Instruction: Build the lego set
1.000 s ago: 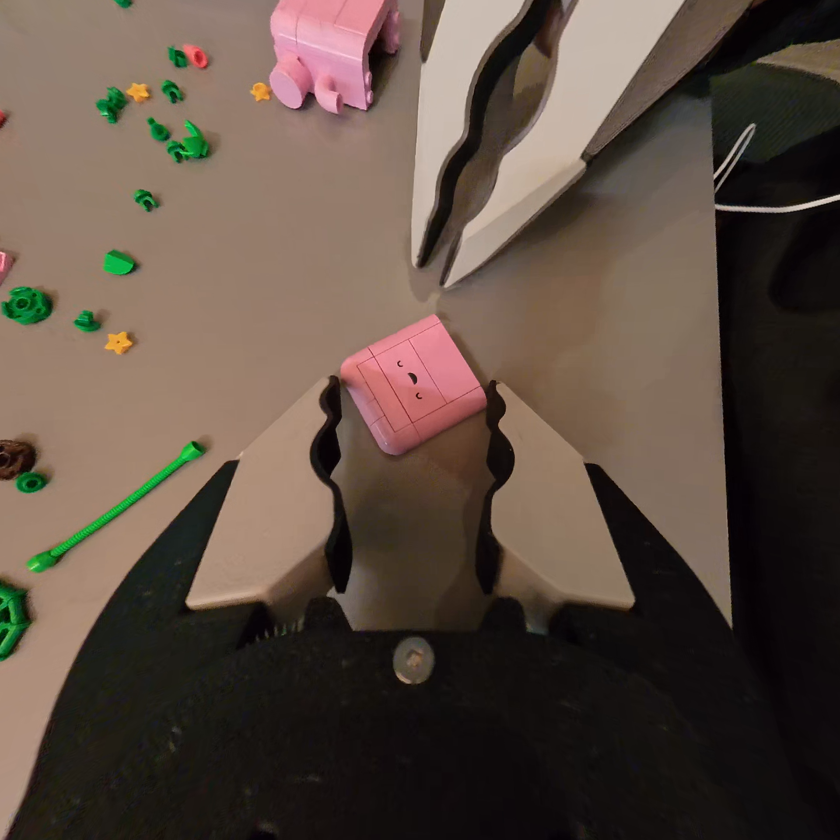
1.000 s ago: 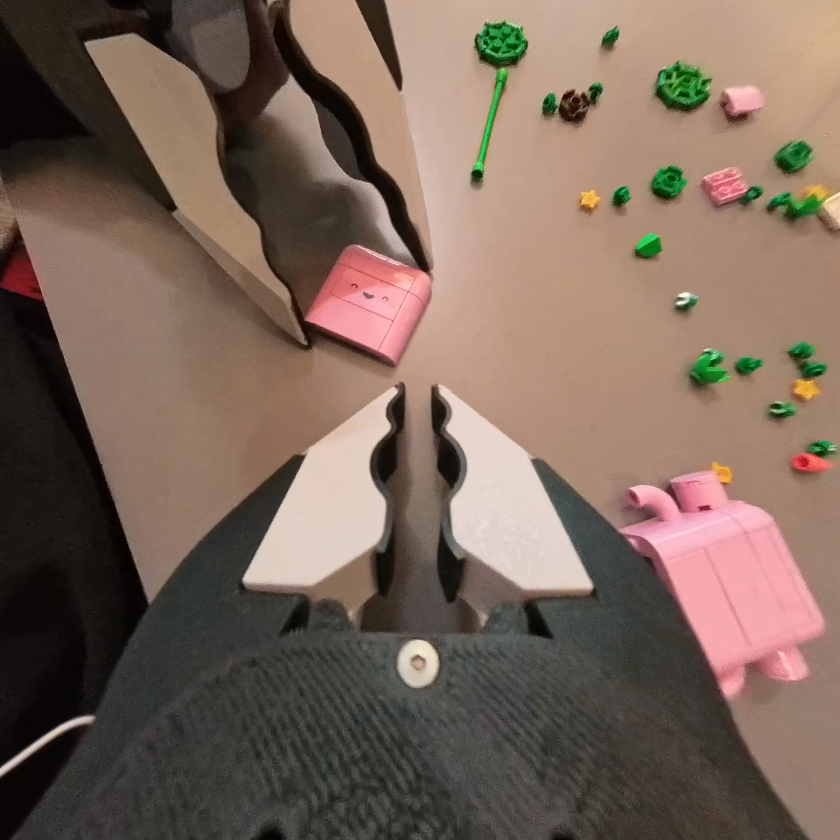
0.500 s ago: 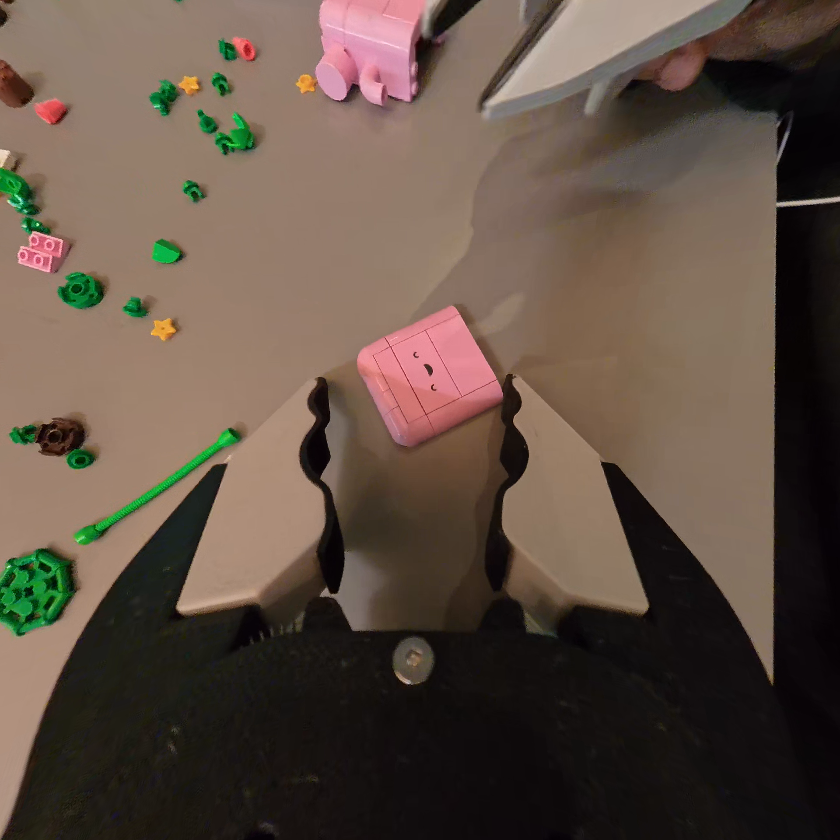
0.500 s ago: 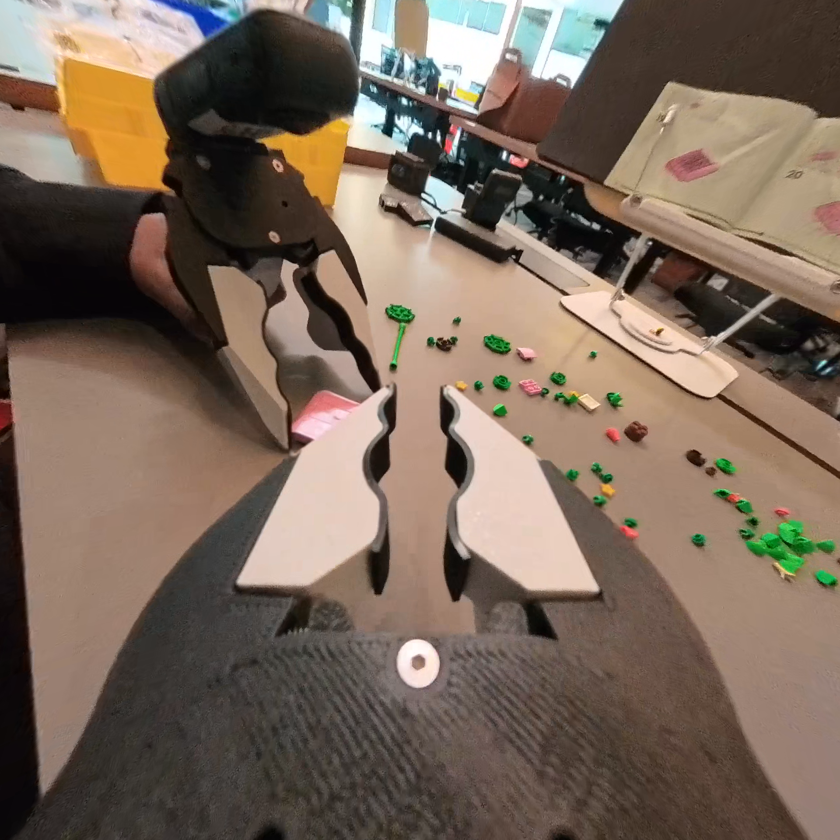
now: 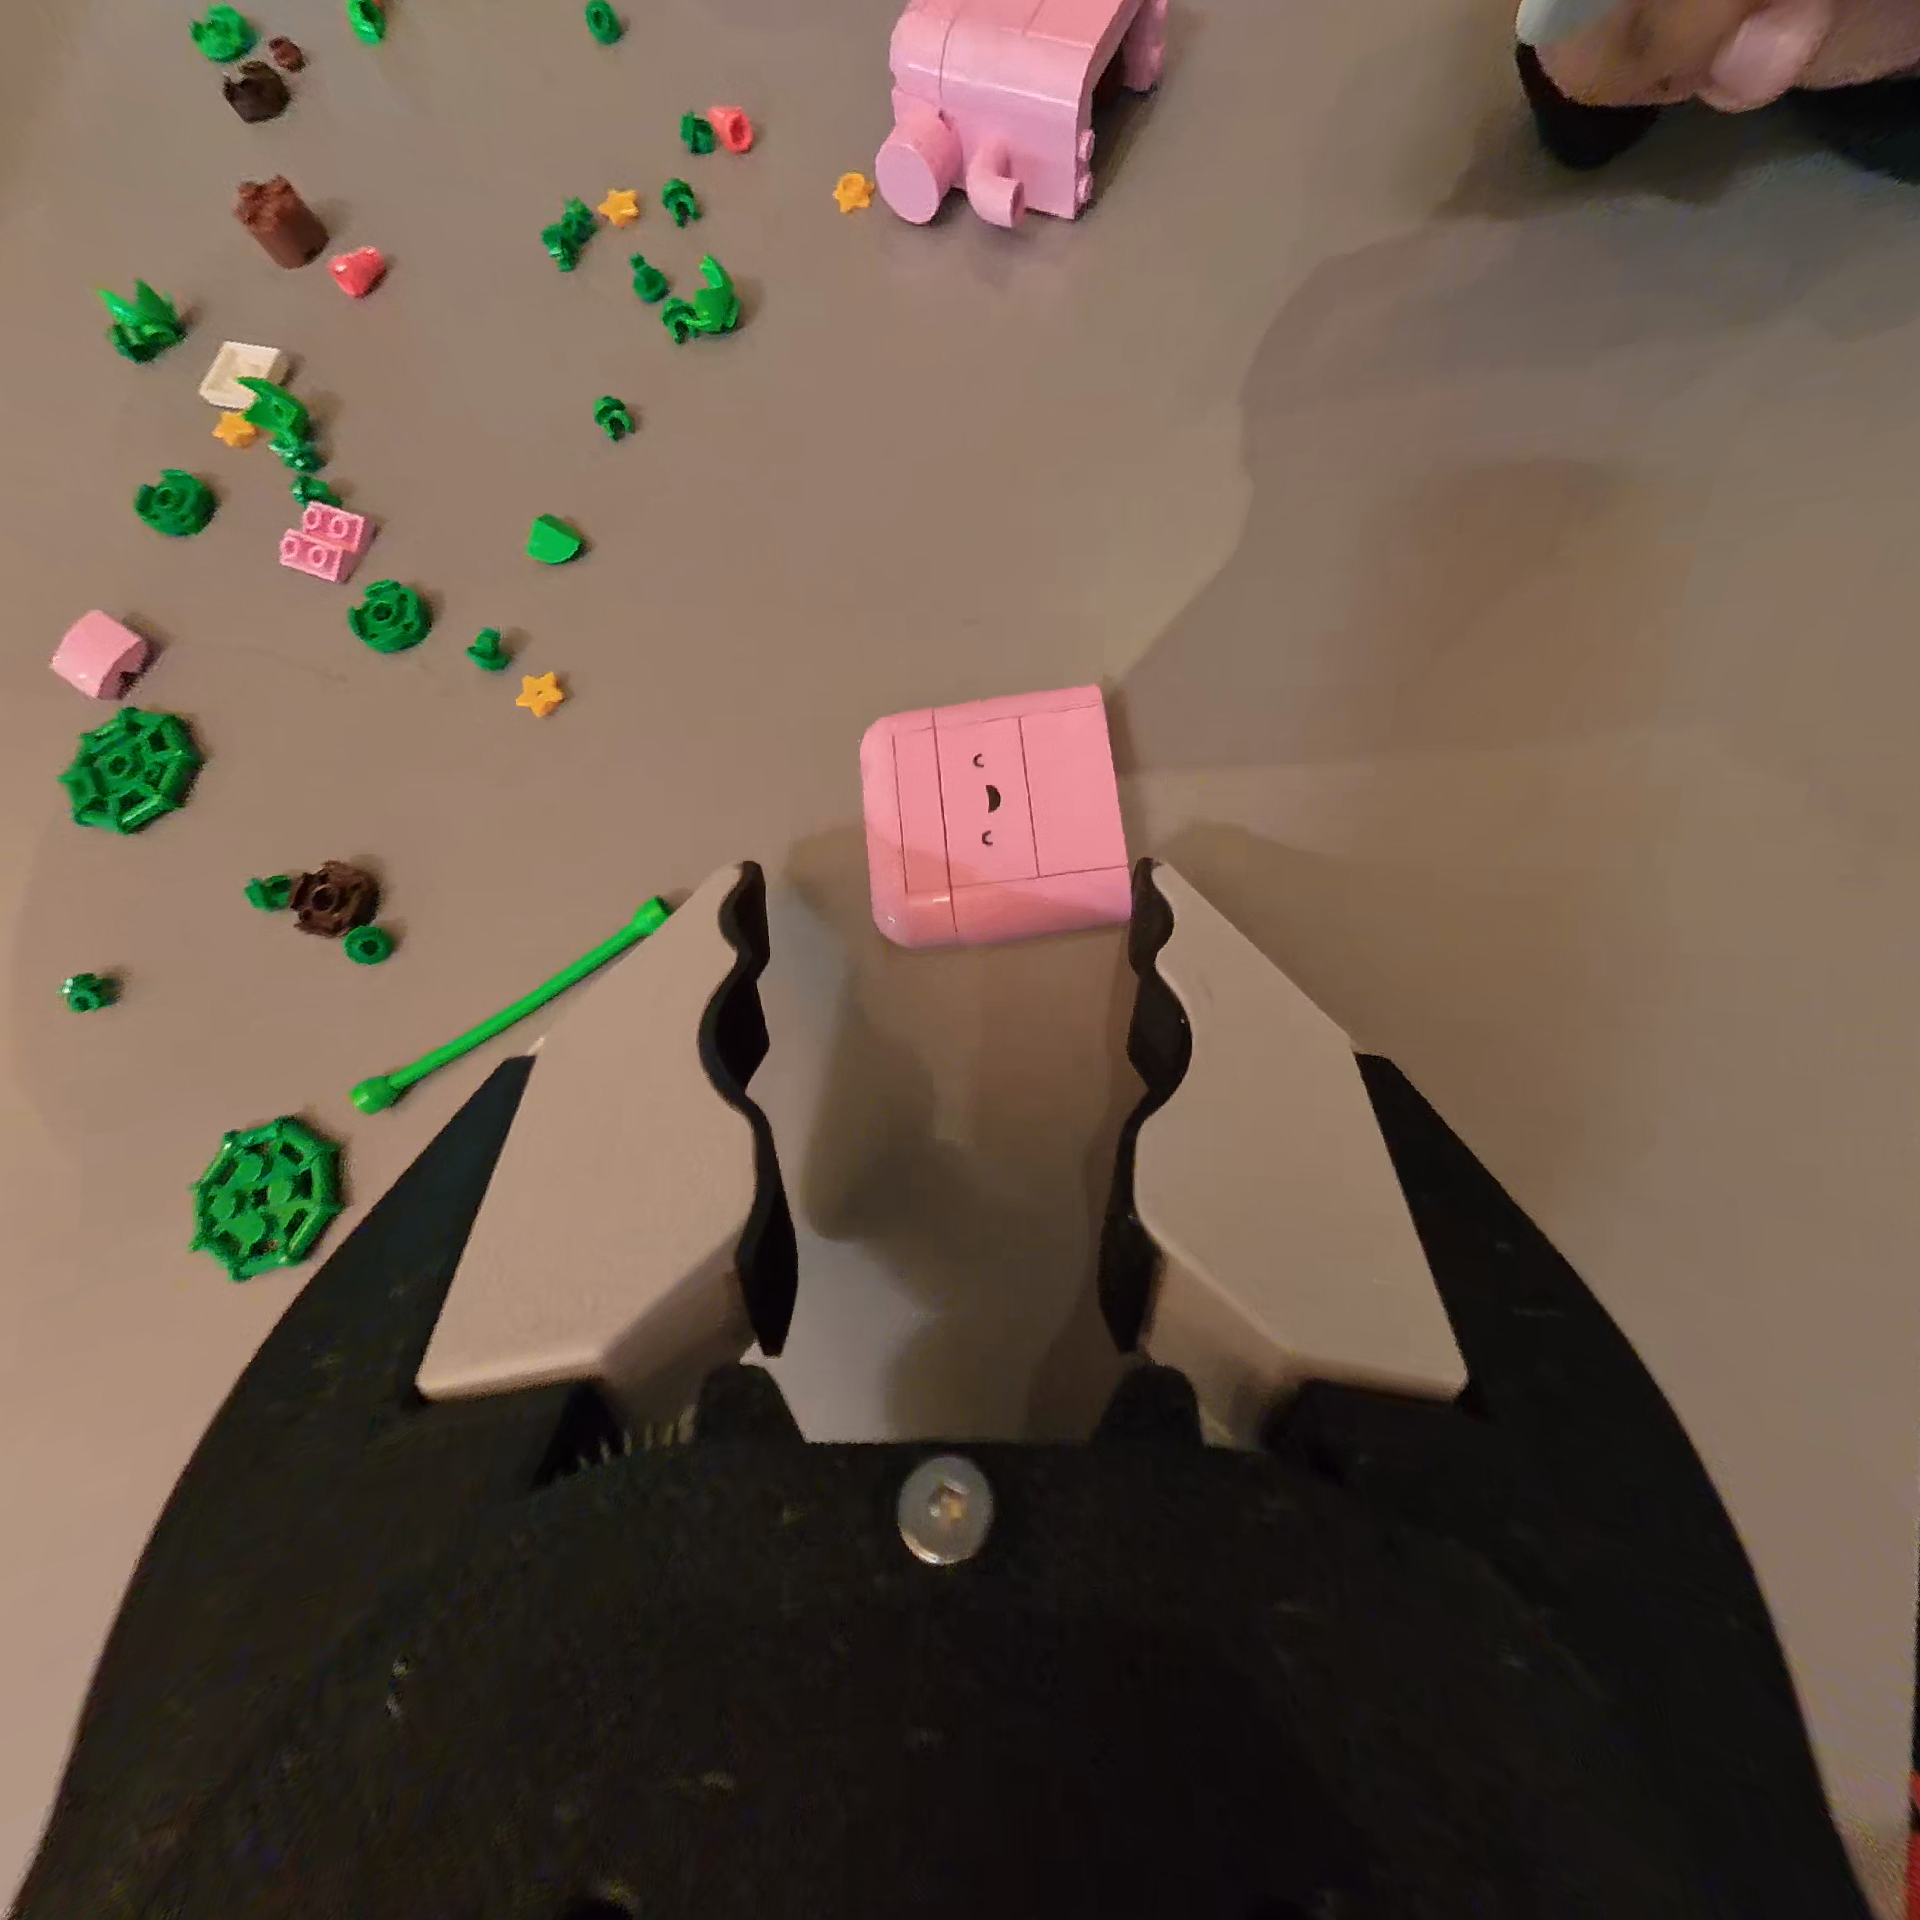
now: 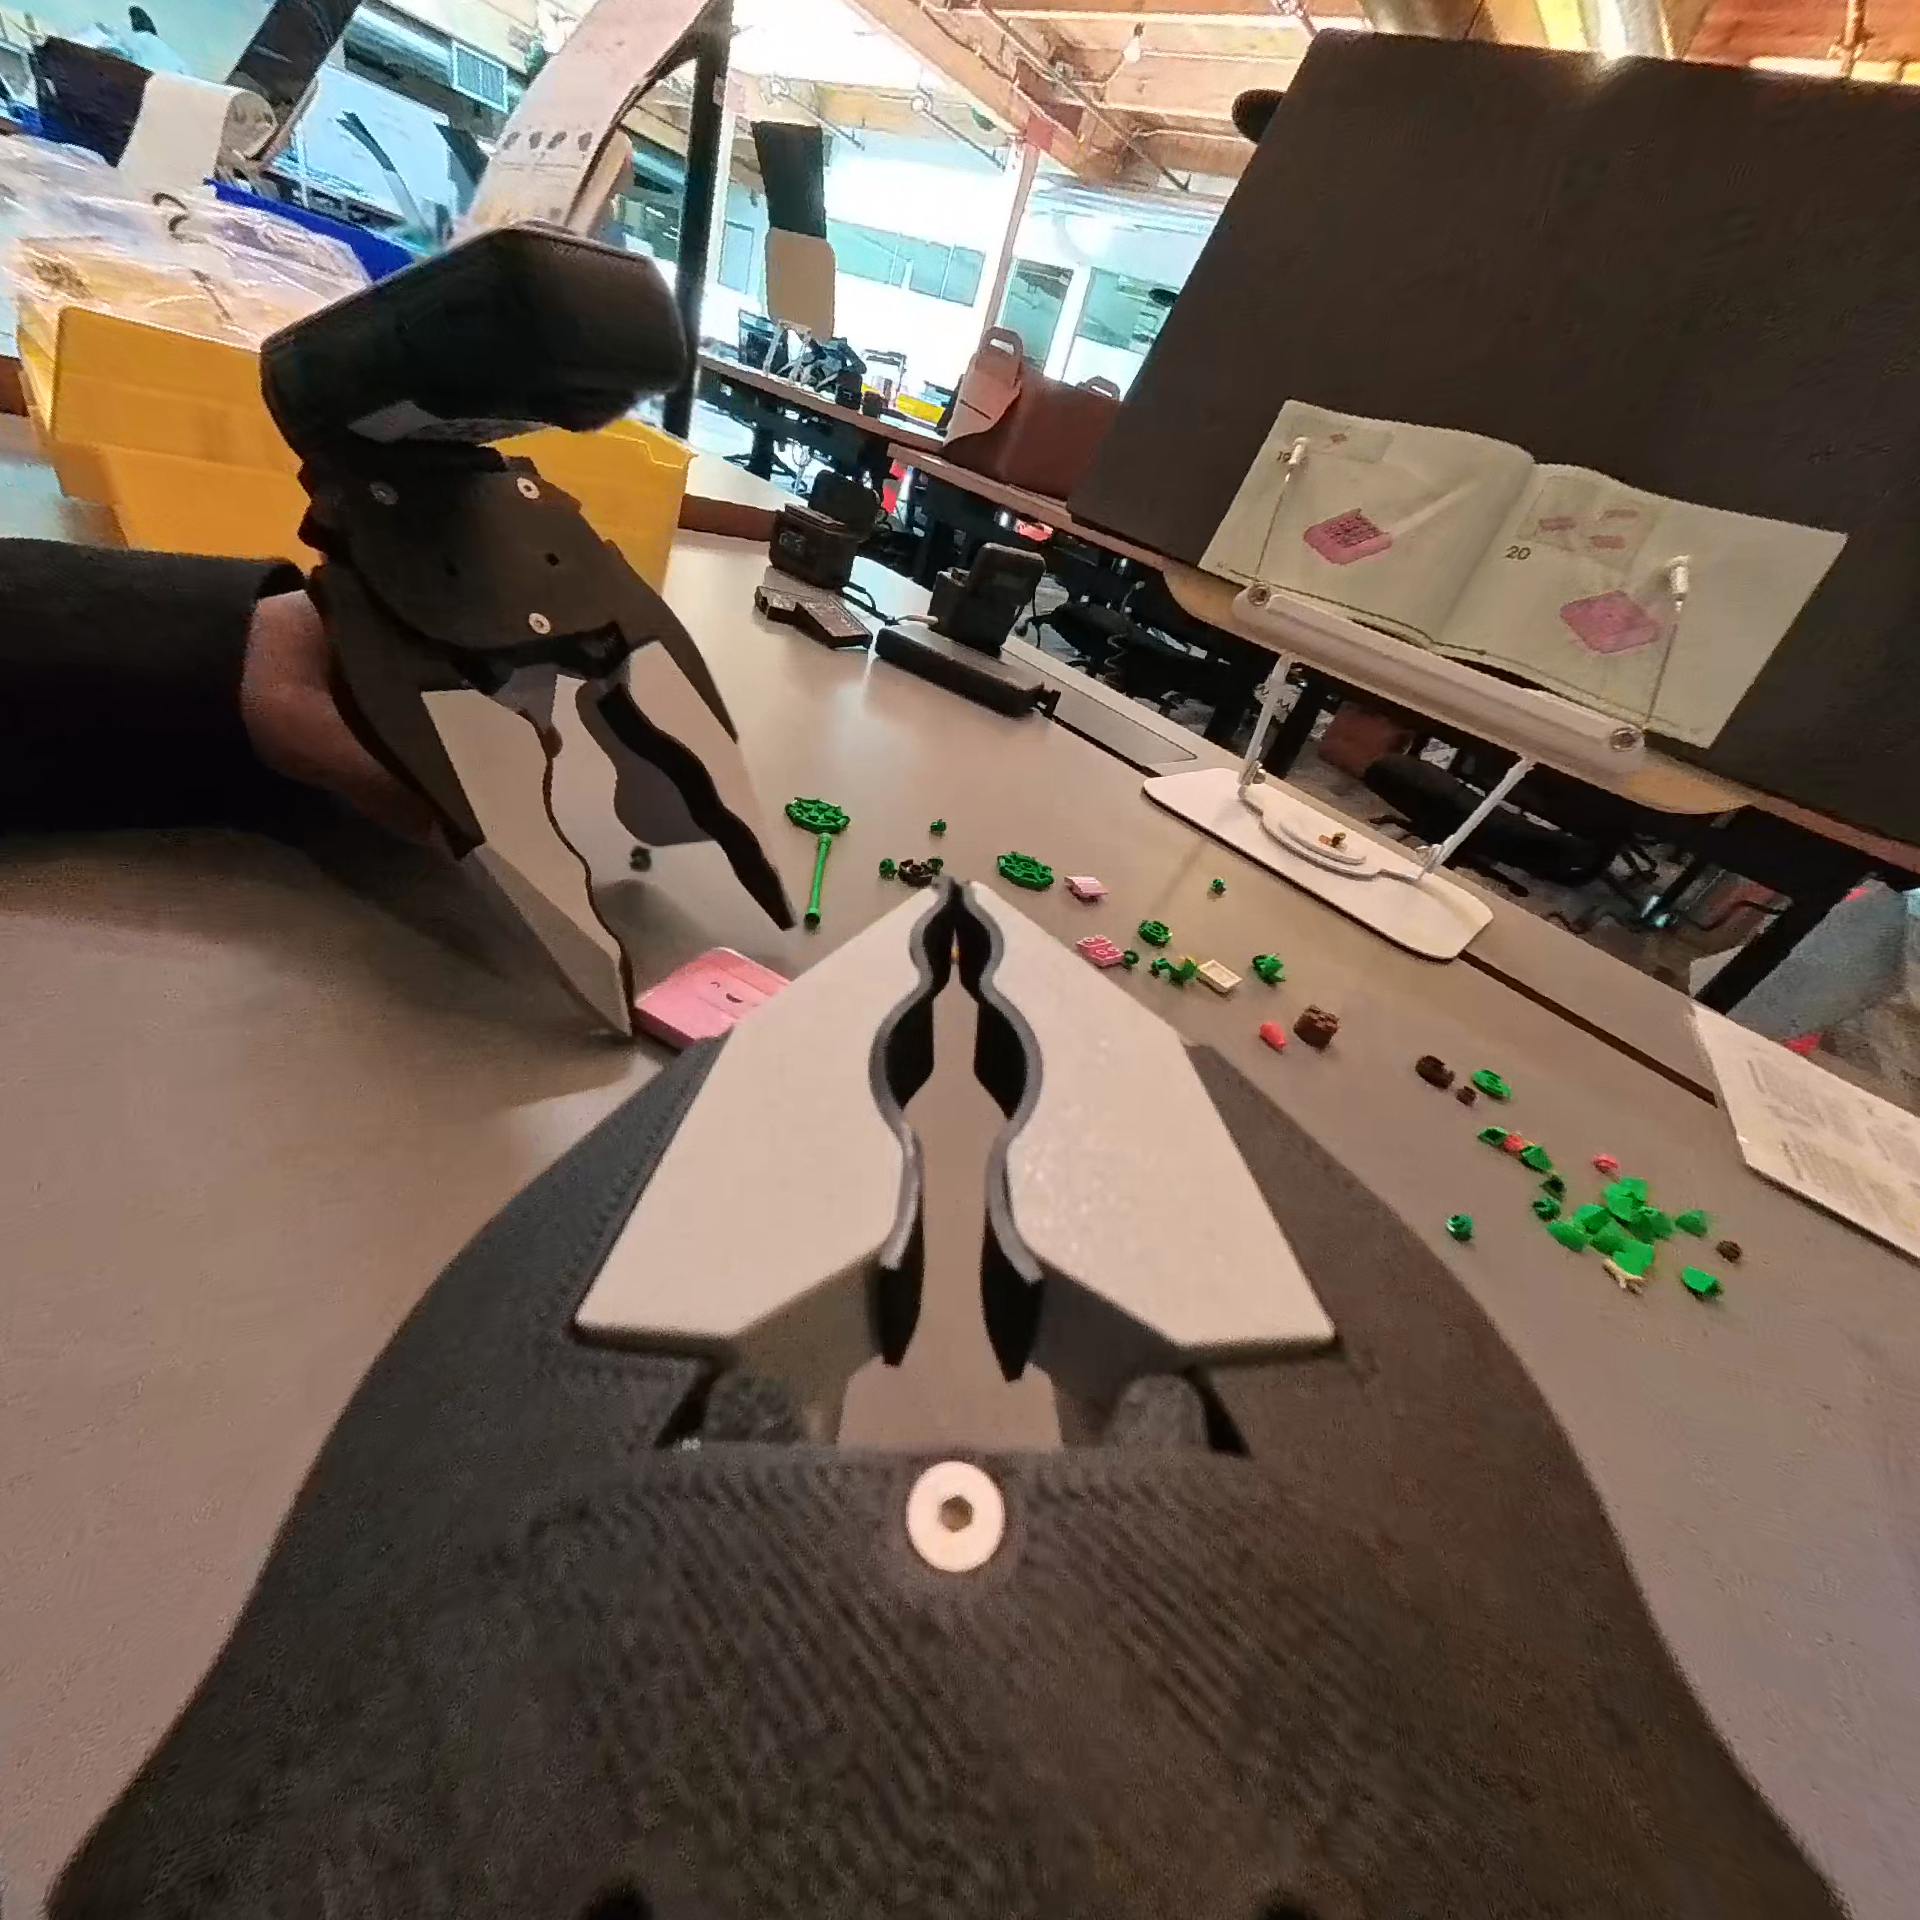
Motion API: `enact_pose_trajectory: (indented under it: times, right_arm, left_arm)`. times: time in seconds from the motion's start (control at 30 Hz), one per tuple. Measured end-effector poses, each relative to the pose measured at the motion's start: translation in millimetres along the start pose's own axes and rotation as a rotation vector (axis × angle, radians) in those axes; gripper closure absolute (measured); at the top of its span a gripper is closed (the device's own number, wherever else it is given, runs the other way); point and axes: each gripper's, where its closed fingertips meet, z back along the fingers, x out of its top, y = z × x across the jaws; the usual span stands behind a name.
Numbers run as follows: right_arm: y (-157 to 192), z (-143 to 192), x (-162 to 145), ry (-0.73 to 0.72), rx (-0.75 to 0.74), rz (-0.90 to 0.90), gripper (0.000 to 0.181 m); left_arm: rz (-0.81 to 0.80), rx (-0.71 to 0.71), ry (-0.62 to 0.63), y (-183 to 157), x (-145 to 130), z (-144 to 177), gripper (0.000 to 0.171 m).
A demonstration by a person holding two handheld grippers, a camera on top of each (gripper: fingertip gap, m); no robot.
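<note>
Yellow plastic bins [image 6: 156, 436] are sitting at the upper left of the right wrist view; their contents are not visible from this angle. On the grey table [image 5: 1455, 727], the pink face block [image 5: 995, 816] is lying flat near the frame centre of the left wrist view, face side up, its long axis running roughly top to bottom of the frame, its rounded edge facing frame left. The left gripper [image 5: 940, 883] is hovering just below the block with its fingers spread wide, gripping nothing. The right gripper [image 6: 954, 902] is showing its fingertips pressed nearly together; something tiny and yellowish seems to sit between them, too small to identify. A pink body assembly [image 5: 1013, 104] is being cut off by the top edge. Small green, brown and yellow pieces [image 5: 312, 499] are lying scattered at the upper left. An open instruction booklet [image 6: 1517, 551] is resting on a stand at the upper right.
</note>
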Motion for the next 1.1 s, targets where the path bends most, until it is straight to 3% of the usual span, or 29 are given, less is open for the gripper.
enact_pose_trajectory:
  times: [0.27,0.33,0.47,0.57,0.67,0.77,0.97,1.1]
  right_arm:
    - [-12,5,5,-0.044,-0.02,-0.103,0.181]
    - [-22,13,3,-0.047,-0.014,-0.169,0.173]
    - [-92,50,-23,0.048,-0.206,-0.138,0.163]
    - [-116,71,-32,0.034,-0.157,-0.34,0.136]
    - [-113,70,-31,-0.006,-0.024,-0.555,0.122]
    - [-101,59,-41,0.078,0.055,-0.637,0.111]
    - [-94,50,-57,0.193,0.072,-0.645,0.12]
    - [-89,39,-80,0.366,0.016,-0.576,0.111]
  left_arm:
    - [-0.056,0.011,-0.016,-2,-2,5,0.113]
    - [-0.051,0.005,-0.014,-3,-2,5,0.115]
    - [-0.055,0.008,-0.013,-3,-2,5,0.121]
    - [-0.065,0.01,-0.007,-4,-3,4,0.125]
    - [-0.042,0.004,-0.001,-2,-3,3,0.124]
    - [0.001,0.001,0.006,2,-4,2,0.117]
    - [0.064,-0.041,0.021,-1,-2,-3,0.116]
    - [0.095,-0.047,0.025,-1,-1,-5,0.117]
